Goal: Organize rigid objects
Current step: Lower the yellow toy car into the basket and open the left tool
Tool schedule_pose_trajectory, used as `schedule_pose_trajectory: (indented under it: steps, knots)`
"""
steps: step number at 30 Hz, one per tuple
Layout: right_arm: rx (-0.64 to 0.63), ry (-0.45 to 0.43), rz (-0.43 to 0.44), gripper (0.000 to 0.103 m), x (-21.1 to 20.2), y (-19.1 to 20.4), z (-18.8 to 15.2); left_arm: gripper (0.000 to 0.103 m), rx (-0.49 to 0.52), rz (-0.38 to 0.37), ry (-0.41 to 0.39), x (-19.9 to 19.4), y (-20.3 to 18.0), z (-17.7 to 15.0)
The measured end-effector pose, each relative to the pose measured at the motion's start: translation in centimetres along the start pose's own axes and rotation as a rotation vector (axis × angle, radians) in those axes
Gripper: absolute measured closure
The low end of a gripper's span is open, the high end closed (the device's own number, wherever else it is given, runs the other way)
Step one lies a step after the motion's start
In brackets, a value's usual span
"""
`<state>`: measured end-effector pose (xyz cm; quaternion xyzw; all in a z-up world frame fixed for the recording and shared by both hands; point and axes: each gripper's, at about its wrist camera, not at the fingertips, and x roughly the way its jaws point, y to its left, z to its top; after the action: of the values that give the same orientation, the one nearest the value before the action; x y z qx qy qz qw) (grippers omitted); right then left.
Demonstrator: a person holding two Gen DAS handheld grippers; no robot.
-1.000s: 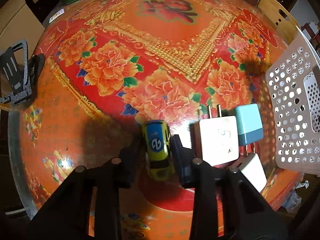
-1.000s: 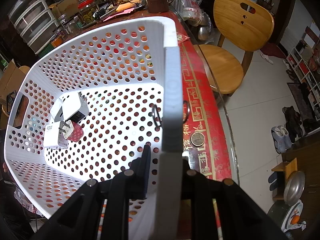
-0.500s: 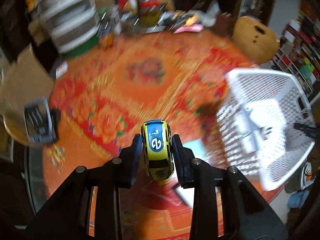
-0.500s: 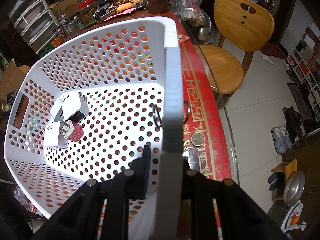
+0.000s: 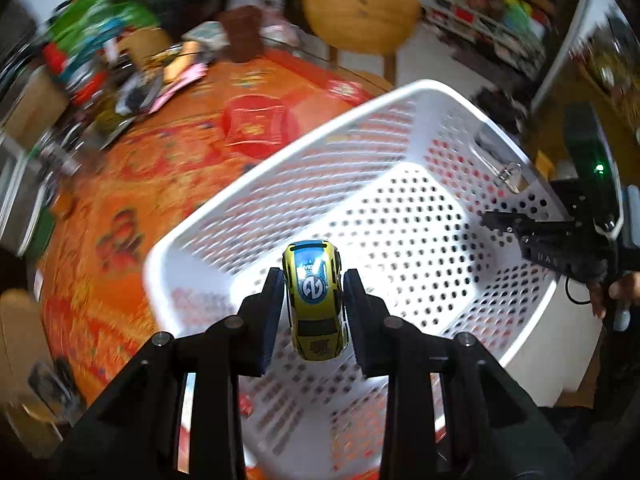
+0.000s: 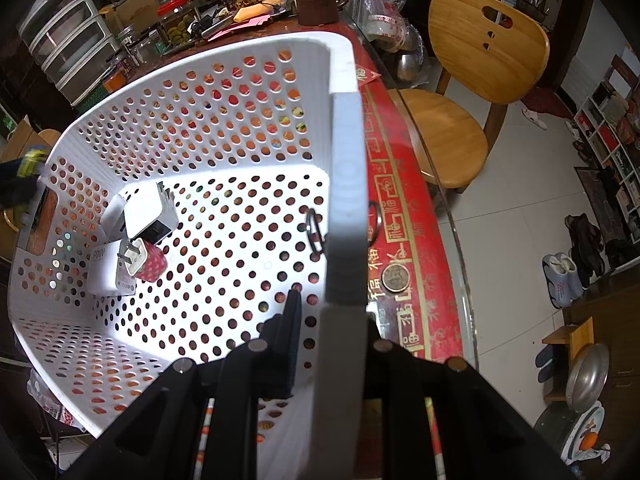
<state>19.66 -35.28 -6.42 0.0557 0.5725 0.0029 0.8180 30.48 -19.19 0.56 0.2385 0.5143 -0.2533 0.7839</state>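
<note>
Home, looks like a lived-in dining area. Round table (image 6: 408,240) with glass top over a red floral cloth, wooden chair (image 6: 480,80) pulled up beside it. Far side of the table is cluttered: brown mug (image 6: 316,0), plastic bags, jars, papers. Plastic drawer unit (image 6: 68,40) behind that. White tile floor with shoes and slippers (image 6: 560,276) along the wall, cubby shelves (image 5: 492,12) full of household stuff.

A yellow toy car (image 5: 316,300) with a blue roof stripe and round blue-and-white emblem is showing against a white basket (image 5: 400,128) dotted with round holes. The tabletop (image 5: 168,168) is glowing orange-red with floral patterning and gold-lettered border.
</note>
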Motion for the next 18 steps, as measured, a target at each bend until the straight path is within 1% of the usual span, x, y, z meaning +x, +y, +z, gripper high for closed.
schedule_pose_trajectory:
  steps: [5, 6, 8, 13, 18]
  knots:
    - [0.003, 0.002, -0.002, 0.086, 0.1, 0.2, 0.0, 0.075, 0.055, -0.01, 0.064, 3.9, -3.2, 2.4]
    - [0.004, 0.002, -0.002, 0.086, 0.1, 0.2, 0.0, 0.075, 0.062, -0.023, 0.074, 4.6, -3.7, 2.8]
    - [0.004, 0.003, -0.001, 0.086, 0.1, 0.2, 0.0, 0.075, 0.072, -0.032, 0.089, 5.8, -4.3, 3.1]
    - [0.003, 0.005, 0.0, 0.086, 0.0, 0.2, 0.0, 0.075, 0.08, -0.036, 0.125, 8.7, -4.8, 3.1]
    - [0.002, 0.004, 0.006, 0.086, 0.0, 0.0, 0.0, 0.075, 0.085, -0.034, 0.165, 10.5, -5.1, 2.8]
